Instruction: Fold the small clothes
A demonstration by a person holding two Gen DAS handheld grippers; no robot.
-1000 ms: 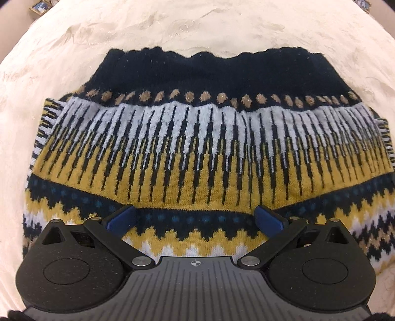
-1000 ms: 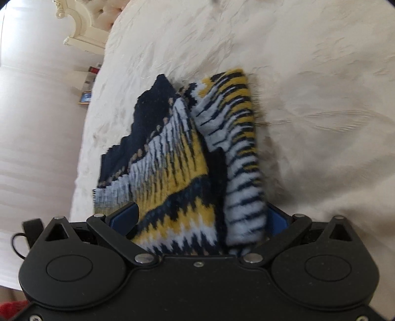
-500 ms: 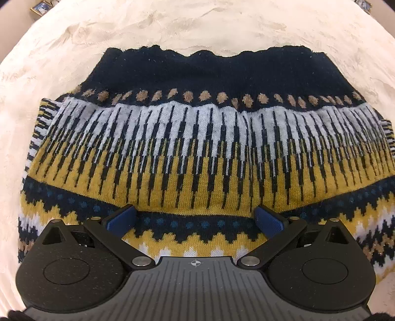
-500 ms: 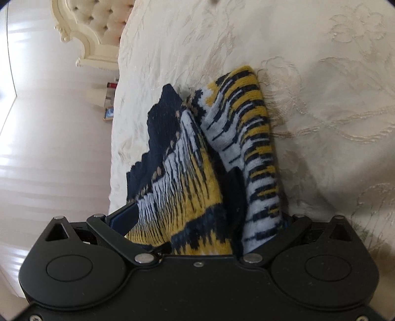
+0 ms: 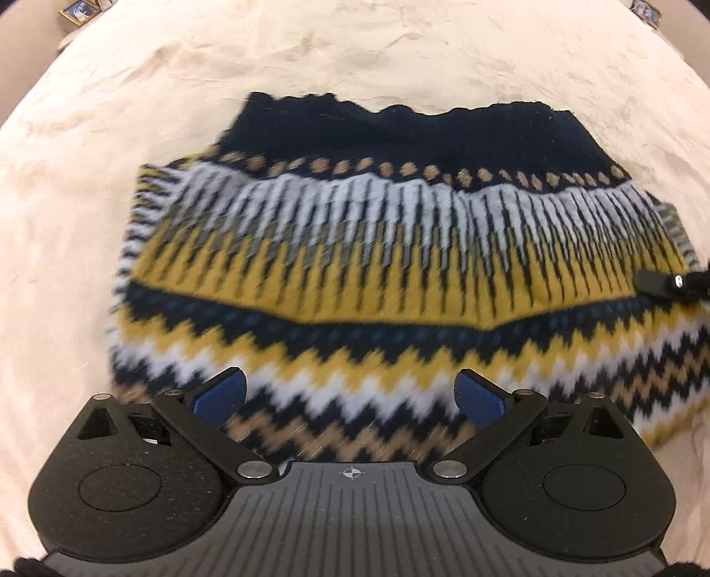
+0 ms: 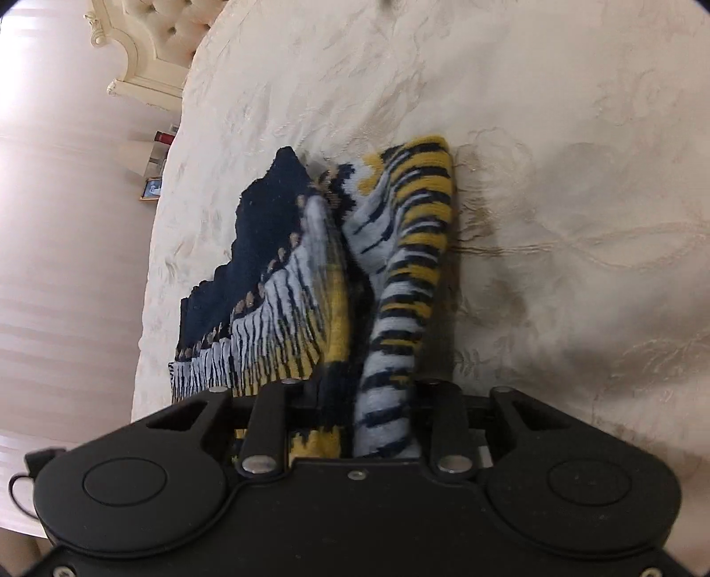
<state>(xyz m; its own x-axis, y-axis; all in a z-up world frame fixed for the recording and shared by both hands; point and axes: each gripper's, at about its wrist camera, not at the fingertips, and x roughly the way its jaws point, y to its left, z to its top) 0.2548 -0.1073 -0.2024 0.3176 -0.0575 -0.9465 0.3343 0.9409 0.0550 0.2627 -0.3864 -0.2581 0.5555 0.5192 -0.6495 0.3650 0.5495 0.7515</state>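
Note:
A small knitted sweater [image 5: 377, 248] in navy, white and mustard zigzag bands lies on a cream bedspread [image 5: 111, 133]. My left gripper [image 5: 350, 395] is open and hovers over the sweater's near zigzag edge, blue pads apart. My right gripper [image 6: 355, 399] is shut on the sweater's side edge [image 6: 386, 346] and lifts a bunched fold of it off the bed. Its tip shows at the right edge of the left wrist view [image 5: 674, 284].
The cream patterned bedspread [image 6: 554, 177] spreads all around the sweater. A cream tufted headboard [image 6: 146, 49] and a bedside stand with small items [image 6: 155, 168] lie beyond the bed. Picture frames [image 5: 80, 9] sit at the far corner.
My right gripper has closed on the sweater's side edge. My left gripper has pulled back and to the left, so more of the zigzag hem shows.

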